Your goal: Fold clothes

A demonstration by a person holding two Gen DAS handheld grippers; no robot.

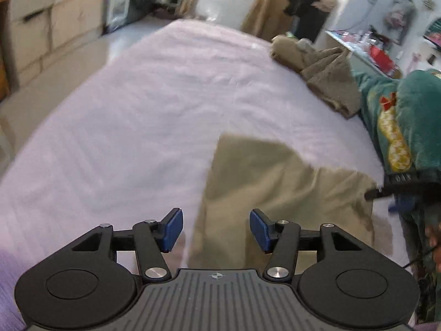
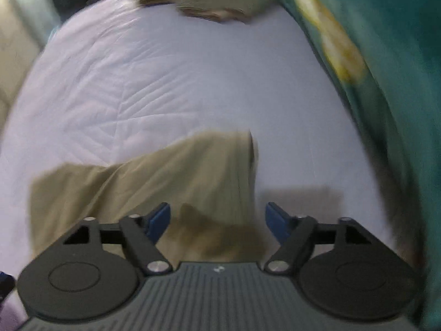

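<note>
Garment: I saw the flat khaki-olive cloth garment (image 1: 264,187) lying near the near edge of the lilac quilted bed (image 1: 154,104).
Left tool (image 1: 216,230): jaws apart, empty.
Right tool (image 2: 217,222): jaws apart, empty.
Left over: I judged the crumpled brown-grey clothes heap (image 1: 322,74) at the far right edge unfolded.

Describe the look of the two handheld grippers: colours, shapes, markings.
Both match. The left gripper and right gripper have blue pads on black linkage arms with silver pivot screws, round black discs either side, and a grey ribbed body bearing a small crosshair mark.
</note>
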